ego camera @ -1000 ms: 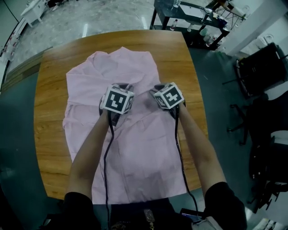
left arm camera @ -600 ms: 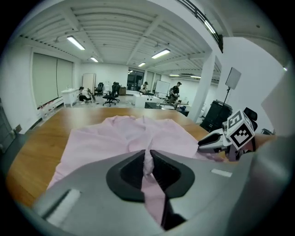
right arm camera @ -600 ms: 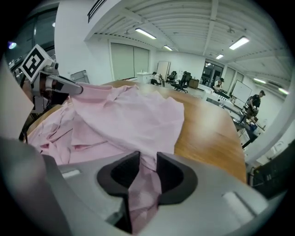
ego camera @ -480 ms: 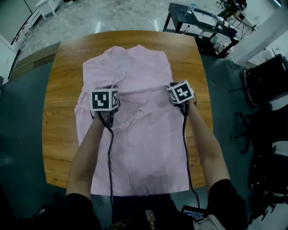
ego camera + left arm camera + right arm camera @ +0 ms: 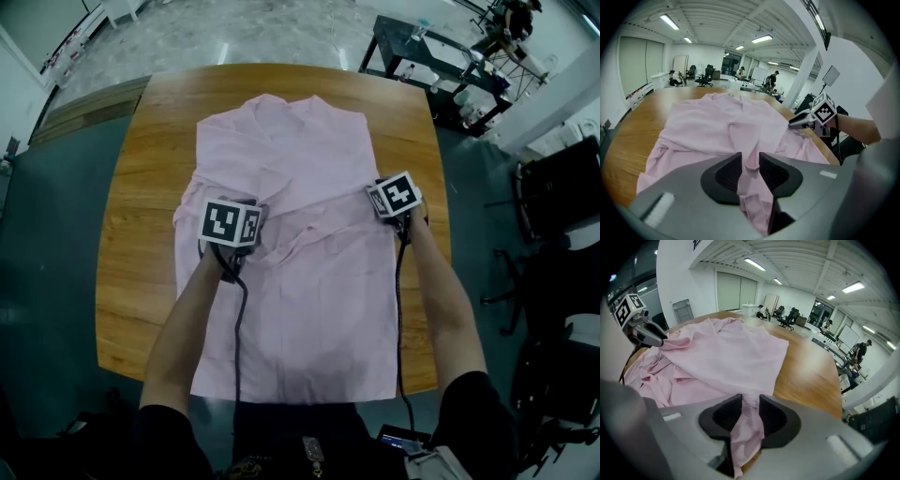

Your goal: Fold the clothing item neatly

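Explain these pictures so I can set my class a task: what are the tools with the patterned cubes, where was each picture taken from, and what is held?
No robot: a person holds two grippers, each with two jaws and a marker cube. The head view looks down from the person's head on a wooden table with a pink shirt spread on it. The other two views come from cameras on the left gripper and right gripper, looking along their jaws. The right gripper pinches the shirt's edge. The left gripper's jaws have just been opening, with a shirt fold between them.
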Demonstrator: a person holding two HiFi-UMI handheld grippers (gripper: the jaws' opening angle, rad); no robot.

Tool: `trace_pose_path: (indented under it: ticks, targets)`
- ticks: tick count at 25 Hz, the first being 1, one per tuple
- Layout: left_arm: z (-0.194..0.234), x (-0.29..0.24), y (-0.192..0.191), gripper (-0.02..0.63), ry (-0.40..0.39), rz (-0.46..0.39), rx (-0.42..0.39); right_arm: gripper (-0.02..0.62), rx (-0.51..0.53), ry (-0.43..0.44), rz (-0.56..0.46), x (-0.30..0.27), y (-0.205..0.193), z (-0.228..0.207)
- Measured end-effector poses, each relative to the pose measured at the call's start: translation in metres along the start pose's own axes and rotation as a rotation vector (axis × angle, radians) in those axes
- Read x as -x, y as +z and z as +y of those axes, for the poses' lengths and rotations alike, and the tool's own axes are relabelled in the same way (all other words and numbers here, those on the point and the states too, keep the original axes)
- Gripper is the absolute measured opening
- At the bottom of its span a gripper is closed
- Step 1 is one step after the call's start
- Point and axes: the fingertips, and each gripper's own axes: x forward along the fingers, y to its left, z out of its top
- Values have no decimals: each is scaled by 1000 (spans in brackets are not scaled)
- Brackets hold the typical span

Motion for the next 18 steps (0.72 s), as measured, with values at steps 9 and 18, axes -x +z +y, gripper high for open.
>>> trace_pose_path:
  ticks: [9,18]
  targets:
    - [-19,-9,61,137,26,-86,-206,117,-8,-26,-44,14,4,-1]
    - [-17,-81,64,192,171,55,-386,117,-14,85,-282,37,41,31]
